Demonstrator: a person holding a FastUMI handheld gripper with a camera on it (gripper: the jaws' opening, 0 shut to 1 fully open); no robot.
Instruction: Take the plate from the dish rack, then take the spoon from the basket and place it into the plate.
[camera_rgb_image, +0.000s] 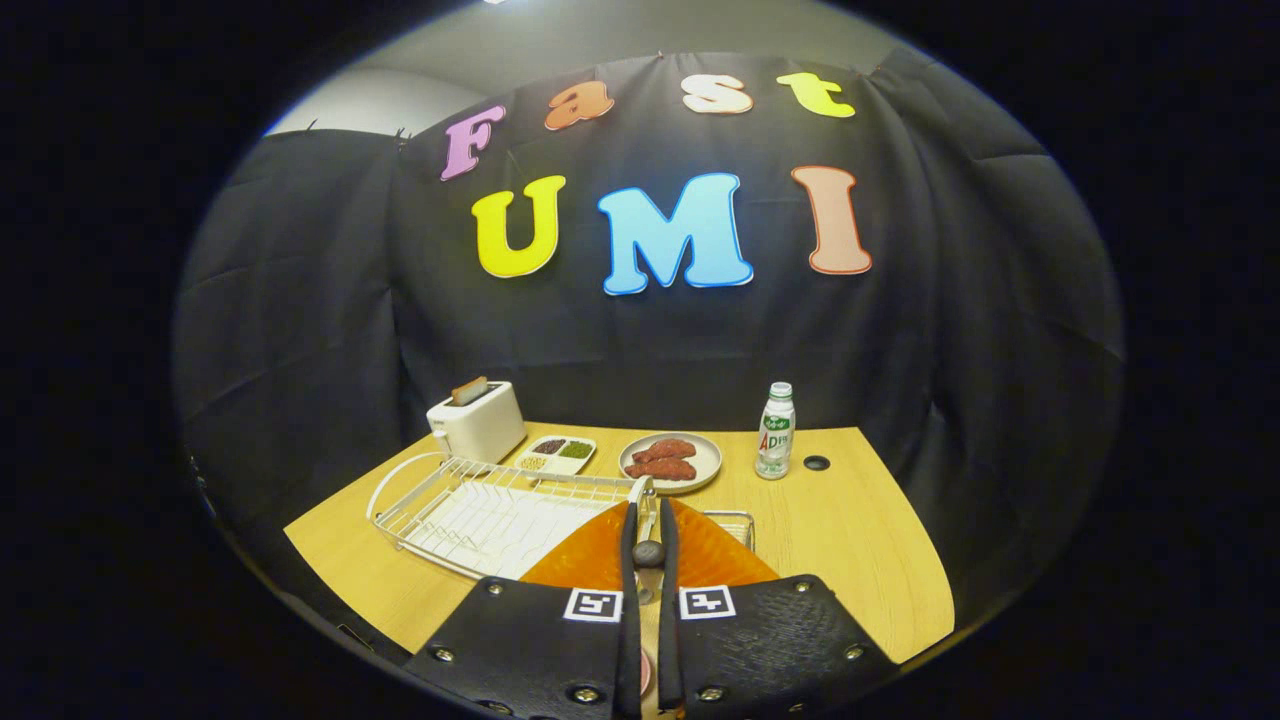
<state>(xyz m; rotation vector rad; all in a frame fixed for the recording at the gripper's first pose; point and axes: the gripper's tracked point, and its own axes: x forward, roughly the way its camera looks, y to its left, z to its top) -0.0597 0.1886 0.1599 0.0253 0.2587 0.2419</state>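
Observation:
An orange translucent plate (590, 556) lies flat on the wooden table (850, 540), just in front of the white wire dish rack (480, 515). My gripper (648, 560) hovers over the plate's middle with its fingers almost together. A slim spoon (648, 552), pale with a dark rounded part, is pinched between them and points toward the rack. The small wire basket (738, 520) peeks out beyond the plate's far right rim. The fingers hide most of the spoon.
Beyond the rack stand a white toaster (478, 420), a small tray of spices (558, 455), a grey plate of red meat (670, 460) and a white bottle (776, 430). A dark hole (816, 463) sits in the tabletop near the bottle.

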